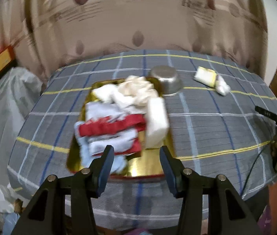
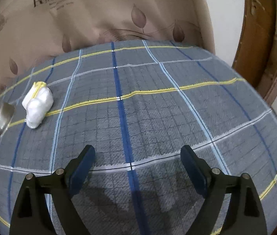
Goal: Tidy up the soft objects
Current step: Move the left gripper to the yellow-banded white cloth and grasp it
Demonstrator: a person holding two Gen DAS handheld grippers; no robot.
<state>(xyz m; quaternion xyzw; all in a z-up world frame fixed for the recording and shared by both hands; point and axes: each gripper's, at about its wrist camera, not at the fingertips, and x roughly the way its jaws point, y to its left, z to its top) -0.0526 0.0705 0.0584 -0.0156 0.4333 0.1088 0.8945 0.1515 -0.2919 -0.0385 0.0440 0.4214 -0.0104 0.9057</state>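
In the left wrist view a gold tray [image 1: 148,168] on the checked cloth holds a pile of soft things: a red and white cloth [image 1: 111,131], a light blue cloth [image 1: 85,148], a white foam block [image 1: 157,123] and a cream crumpled cloth [image 1: 136,90]. My left gripper [image 1: 136,152] is open and empty just above the tray's near end. A yellow-edged white sponge [image 1: 205,76] and a white bundle [image 1: 222,86] lie at the far right. In the right wrist view the bundle with the sponge [image 2: 37,103] lies far left. My right gripper [image 2: 138,154] is open and empty over bare cloth.
An upturned steel bowl [image 1: 165,80] sits behind the tray; its edge shows in the right wrist view [image 2: 1,119]. A beige curtain [image 1: 138,19] hangs behind the table. A plastic-covered heap [image 1: 7,107] is on the left. A wooden door frame [image 2: 255,39] is on the right.
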